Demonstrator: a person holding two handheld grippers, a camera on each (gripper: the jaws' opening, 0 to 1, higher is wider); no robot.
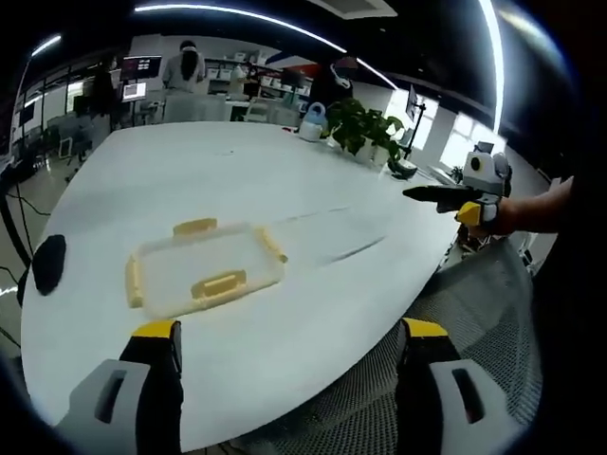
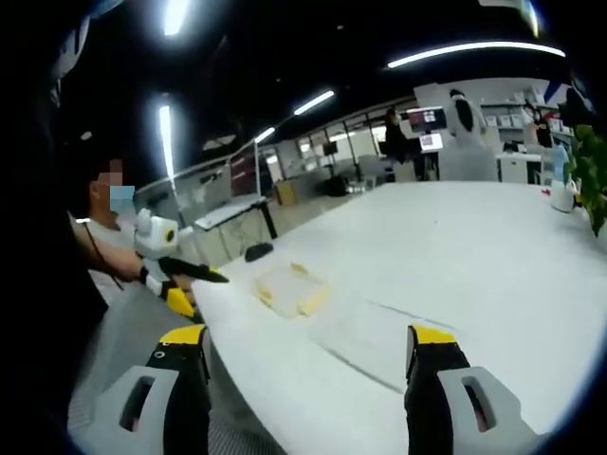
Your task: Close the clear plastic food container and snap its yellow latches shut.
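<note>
One clear container (image 1: 204, 270) (yellow latches), white table (image 1: 285, 180)

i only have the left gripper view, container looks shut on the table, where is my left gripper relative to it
Observer: In the right gripper view the left gripper hangs off the table's near edge, apart from the container.
Operator: are its jaws open
Observer: From that side they look closed to a thin dark tip; your own view shows them spread, so I can't settle it.
Operator: anything near that corner i can't see
Observer: A person's sleeve sits right behind that gripper, beside the grey mesh chair.
</note>
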